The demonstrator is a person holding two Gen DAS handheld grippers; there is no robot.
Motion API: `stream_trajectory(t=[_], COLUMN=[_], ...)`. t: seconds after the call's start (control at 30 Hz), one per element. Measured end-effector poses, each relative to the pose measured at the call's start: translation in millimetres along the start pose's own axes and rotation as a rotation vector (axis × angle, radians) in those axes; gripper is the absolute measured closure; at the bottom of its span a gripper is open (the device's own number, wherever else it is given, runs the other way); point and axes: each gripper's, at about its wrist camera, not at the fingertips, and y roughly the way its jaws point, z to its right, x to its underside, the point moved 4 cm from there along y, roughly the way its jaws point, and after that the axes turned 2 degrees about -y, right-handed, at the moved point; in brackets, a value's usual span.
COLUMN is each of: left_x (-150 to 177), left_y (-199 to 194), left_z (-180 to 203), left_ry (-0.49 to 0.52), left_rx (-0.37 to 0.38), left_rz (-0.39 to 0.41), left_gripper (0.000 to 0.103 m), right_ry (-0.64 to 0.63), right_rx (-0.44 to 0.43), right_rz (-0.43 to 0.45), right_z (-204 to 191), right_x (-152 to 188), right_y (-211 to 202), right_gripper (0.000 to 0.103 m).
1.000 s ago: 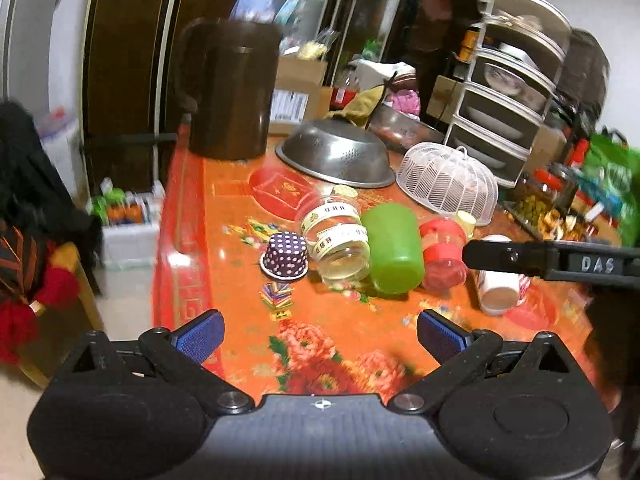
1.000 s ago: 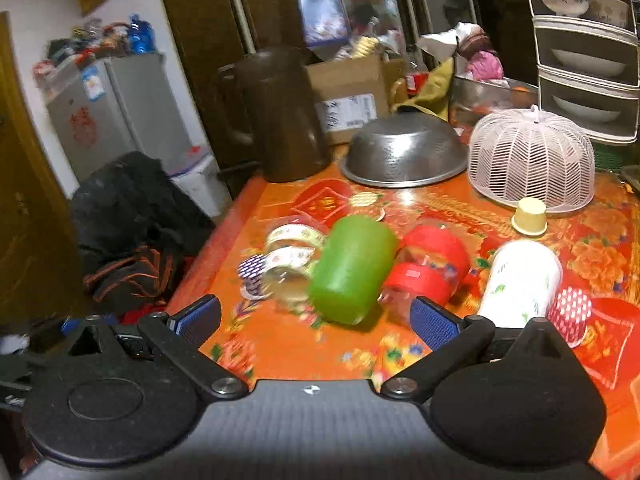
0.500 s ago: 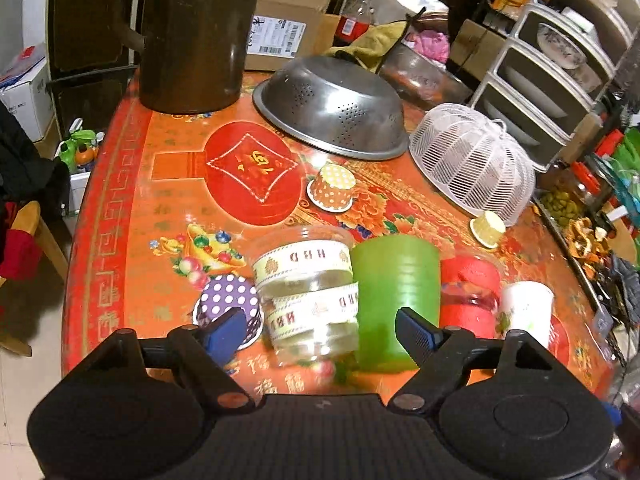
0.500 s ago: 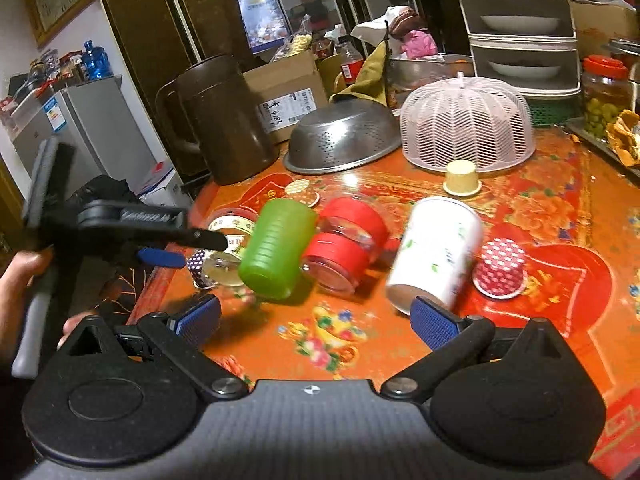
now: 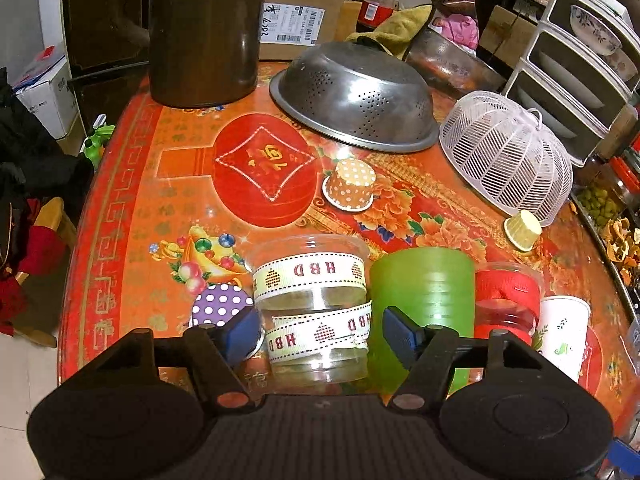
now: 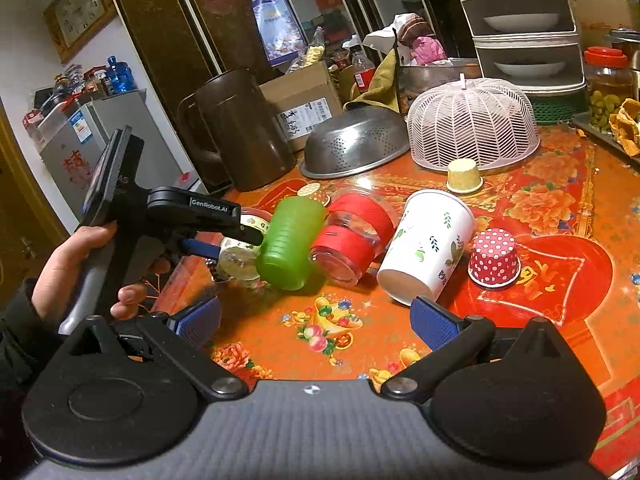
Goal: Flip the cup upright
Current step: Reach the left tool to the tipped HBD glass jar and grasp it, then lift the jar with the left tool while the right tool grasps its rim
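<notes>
**Left gripper straddles clear ribbon cup lying on its side**

Round table [image 5: 132, 200] with an orange-red floral cover takes up most of both views. At the back edge a tall dark brown pitcher [image 5: 204, 28] stands upright, with a cardboard box [image 5: 300, 12] just behind it. An upside-down steel colander [image 5: 356, 96] sits beside the pitcher, and a white mesh food cover [image 5: 508, 156] is to its right.

Row of cups lies on its side near the table's front: clear cup with HBD ribbon [image 5: 314, 308], green cup [image 5: 424, 300] touching it, clear cup with red ribbon [image 5: 506, 300] next, then white paper cup with leaf print [image 6: 426, 246] at the far end. All four are tipped over, none upright.

Left gripper [image 5: 318, 332] has fingers apart, one blue pad on each side of the HBD cup; contact with the cup walls cannot be told. In the right wrist view a hand [image 6: 76, 268] holds this gripper's handle.

Right gripper [image 6: 316, 320] is spread wide above bare tablecloth, holding nothing; its right pad is just beside the white cup's mouth.

Small stuff: inverted paper cupcake liners, namely purple dotted liner [image 5: 220, 304] beside the left pad, orange dotted liner [image 5: 352, 188], pale yellow liner [image 5: 522, 230] and red dotted liner [image 6: 494, 262].
</notes>
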Motion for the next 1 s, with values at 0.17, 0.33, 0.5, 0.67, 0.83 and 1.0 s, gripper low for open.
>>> stream_trajectory(t=[0.17, 0.33, 0.5, 0.67, 0.83, 1.0], left_x=[-1.0, 1.8, 4.5, 6.3, 17.3, 54.4], left_y=[3.8, 7.4, 5.6, -5.5, -40.6, -102.6], left_z=[7.1, 12.8, 14.5, 13.0, 11.4, 18.8], left_ry=[0.035, 0.071, 0.093, 0.111, 0.135, 0.195], left_rx=[-0.031, -0.040, -0.047, -0.038, 0.002, 0.074], left_rz=[0.009, 0.003, 0.015, 0.057, 0.113, 0.148], left_gripper=[0.031, 0.039, 0.041, 0.042, 0.042, 0.042], right_ry=[0.009, 0.012, 0.016, 0.016, 0.023, 0.029], right_rx=[-0.011, -0.011, -0.012, -0.012, -0.009, -0.003], right_rz=[0.009, 0.009, 0.008, 0.008, 0.013, 0.031], right_z=[1.8, 2.6, 1.5, 1.4, 0.4, 1.4], right_x=[1.0, 1.4, 2.4, 2.2, 2.4, 7.6], right_y=[-3.6, -4.0, -4.3, -4.0, -5.0, -16.6], right_gripper=[0.001, 0.001, 0.001, 0.001, 0.001, 0.001])
